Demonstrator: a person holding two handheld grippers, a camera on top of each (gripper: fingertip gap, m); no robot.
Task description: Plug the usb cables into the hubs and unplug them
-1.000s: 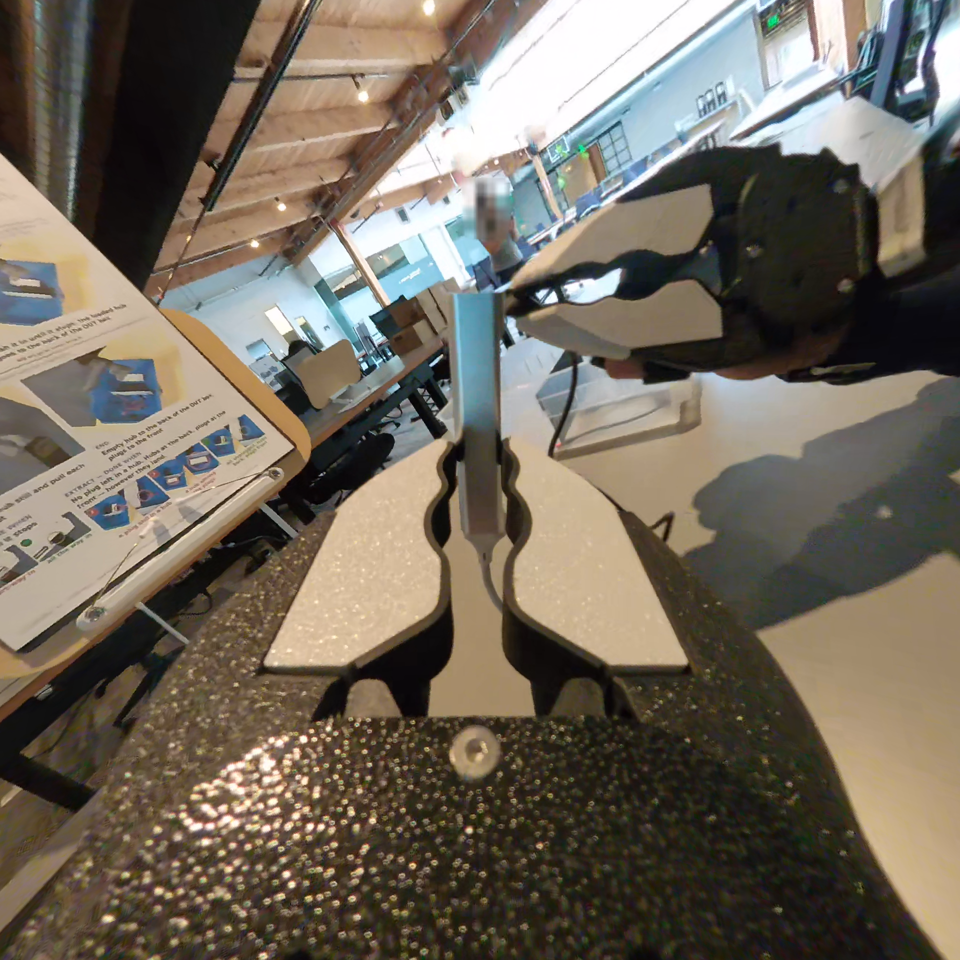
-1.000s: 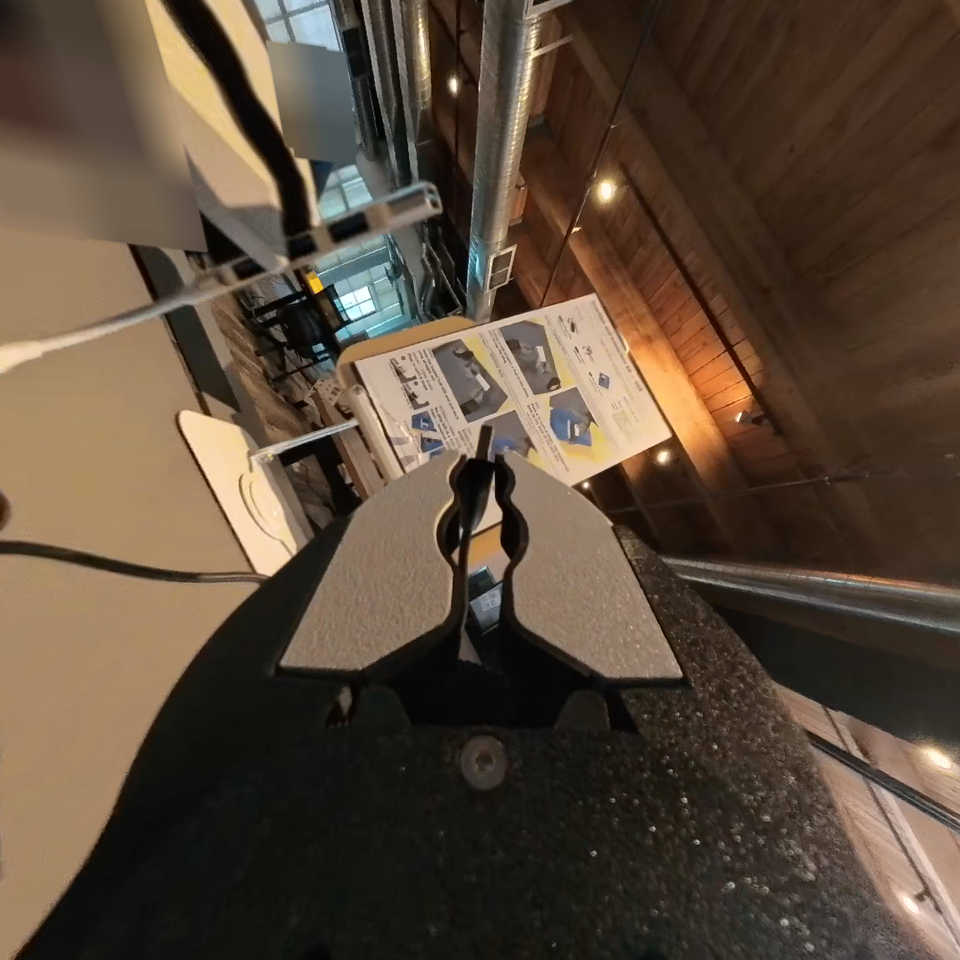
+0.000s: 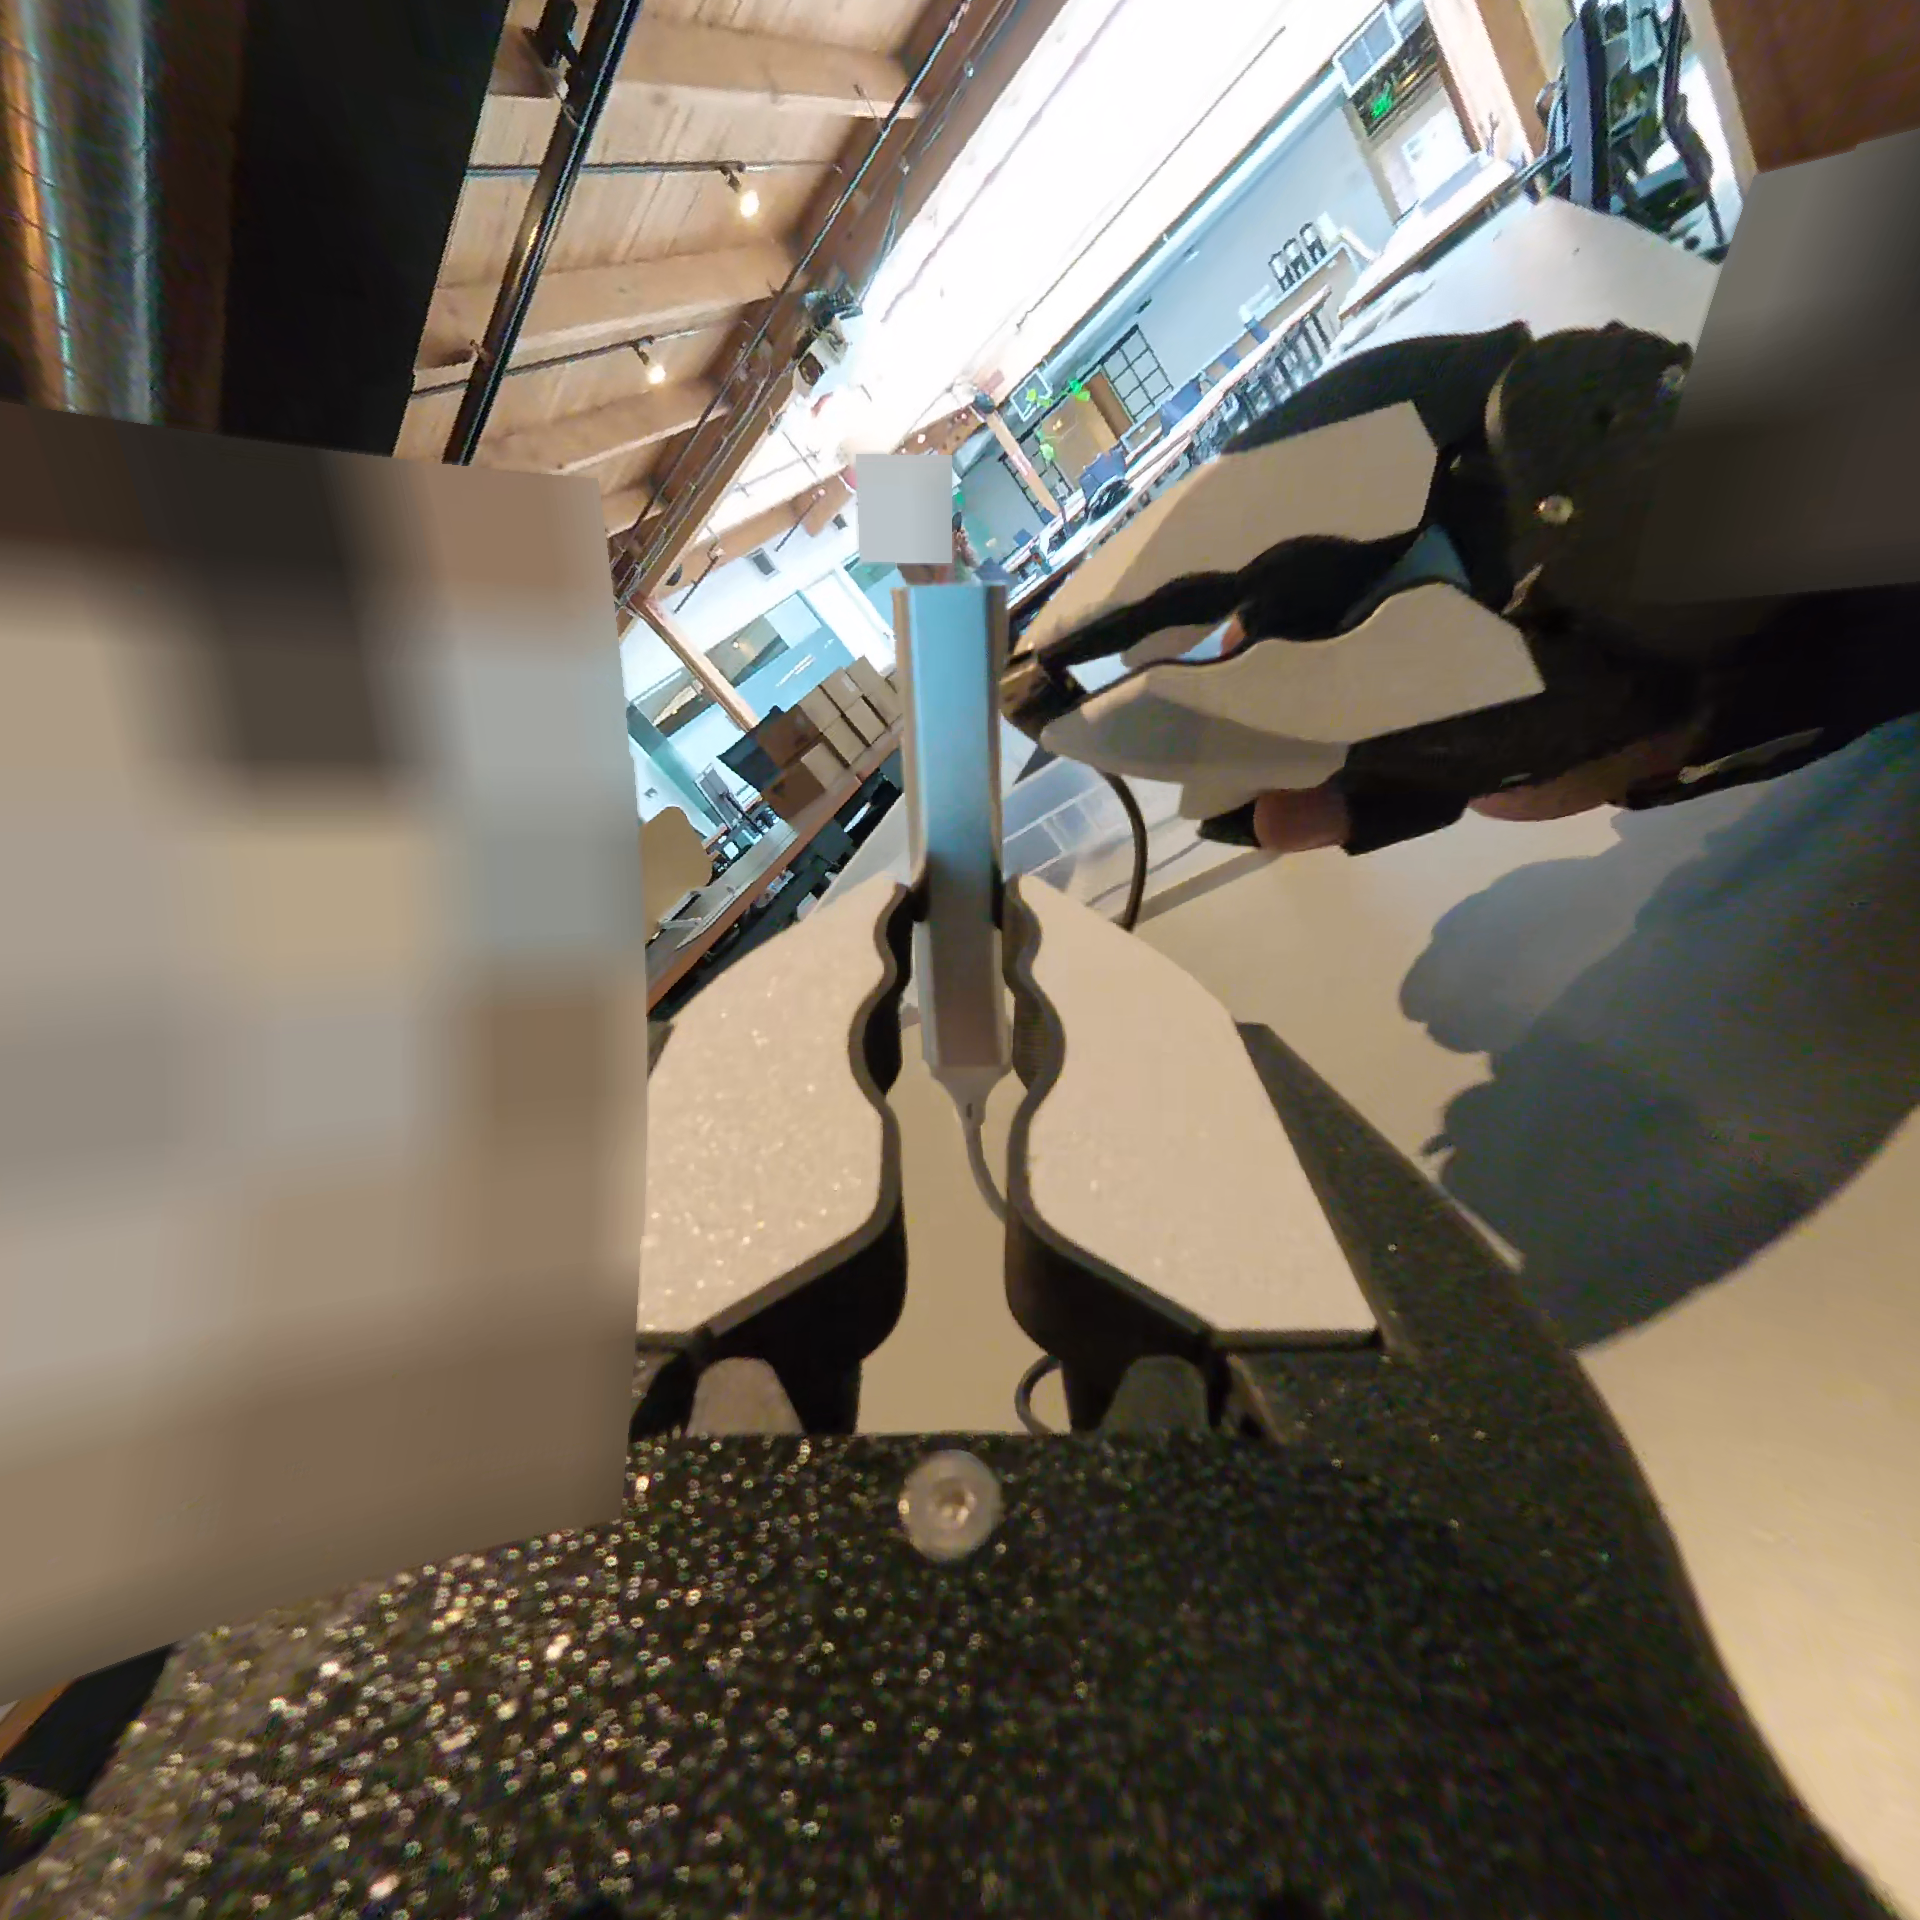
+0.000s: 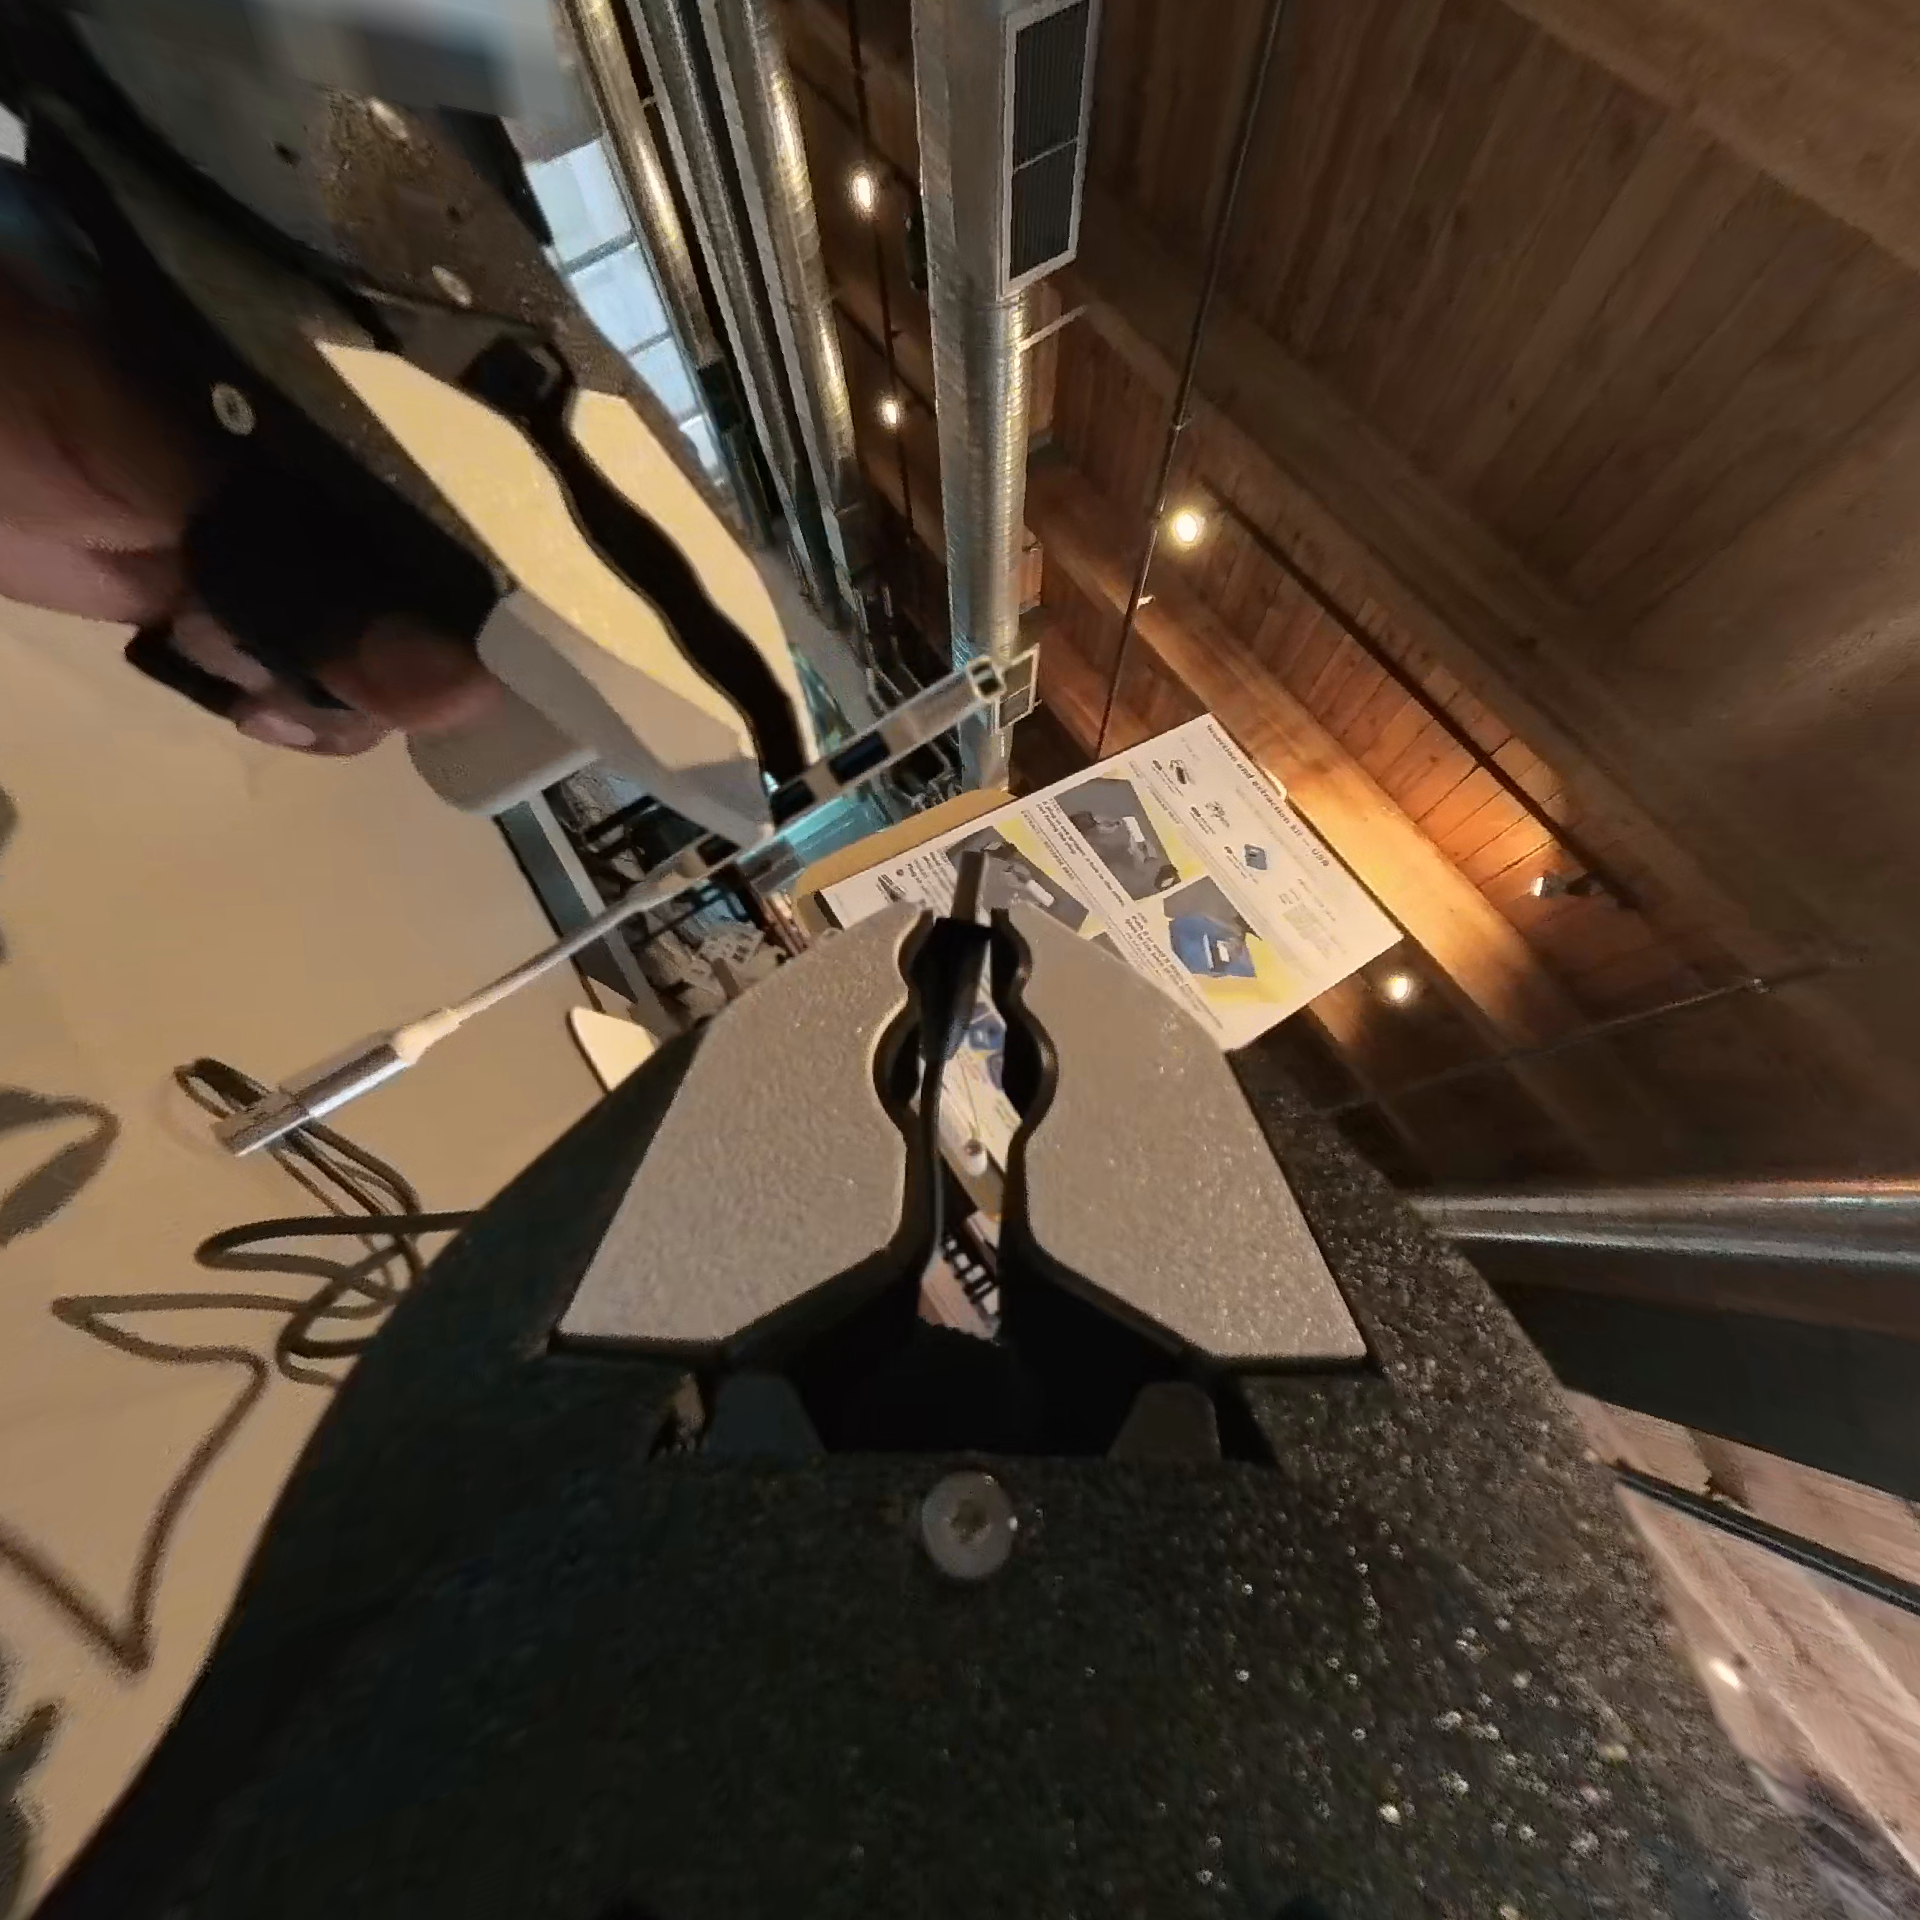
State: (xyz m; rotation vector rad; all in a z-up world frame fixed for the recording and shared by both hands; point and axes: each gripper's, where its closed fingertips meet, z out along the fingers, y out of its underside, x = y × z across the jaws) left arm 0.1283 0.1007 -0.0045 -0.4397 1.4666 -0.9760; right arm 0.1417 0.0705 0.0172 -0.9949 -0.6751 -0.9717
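The left gripper [image 3: 958,914] clamps a slim silver hub [image 3: 951,821] upright, lifted off the table [image 3: 1714,1558]. The right gripper [image 4: 968,925] pinches a black usb cable [image 4: 961,977], its plug just beside the hub's side, apart from it.

I see printed writing only on the instruction sheet [image 4: 1122,862] standing behind my right gripper; its lines look too small and tilted for me to make out.
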